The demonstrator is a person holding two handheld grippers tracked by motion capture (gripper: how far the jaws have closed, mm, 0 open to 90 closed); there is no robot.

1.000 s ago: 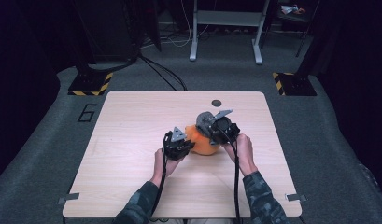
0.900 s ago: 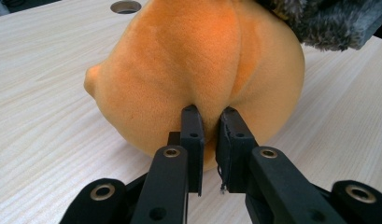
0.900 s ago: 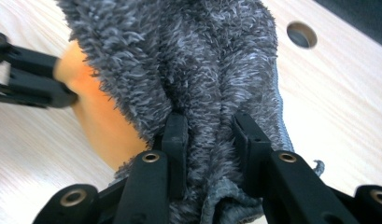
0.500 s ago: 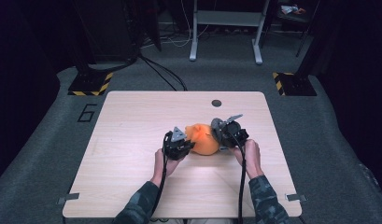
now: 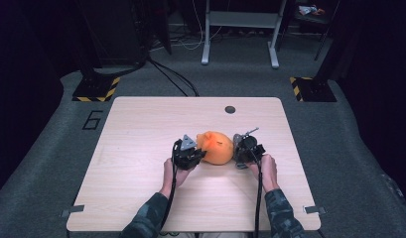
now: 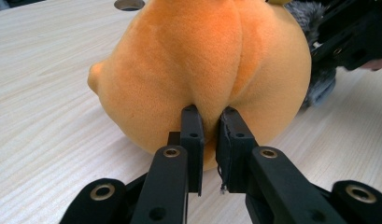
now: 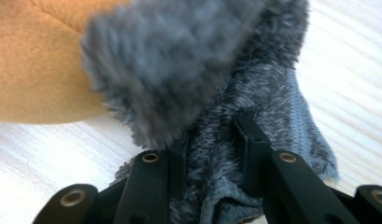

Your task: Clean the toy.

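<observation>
An orange plush toy (image 5: 218, 147) lies on the wooden table (image 5: 141, 134), between the two grippers. My left gripper (image 5: 193, 154) is at its left side, and its jaws pinch a fold of the orange plush (image 6: 202, 70). My left gripper (image 6: 209, 135) stands nearly closed on that fold. A grey furry cloth (image 7: 216, 88) hangs at the toy's right side. My right gripper (image 5: 240, 151) is shut on it; grey fur (image 7: 212, 186) is packed between the jaws of my right gripper (image 7: 212, 140). The grey cloth (image 6: 319, 79) shows past the toy.
A round cable hole (image 5: 230, 109) sits in the table near its far edge. Beyond the table are a metal desk frame (image 5: 240, 29) and black stands with yellow-striped bases (image 5: 96, 89). A floor mark "6" (image 5: 93, 119) lies left of the table.
My right gripper has come down and toward me with the grey cloth, from above the toy to table level at its right side. The left gripper has kept still.
</observation>
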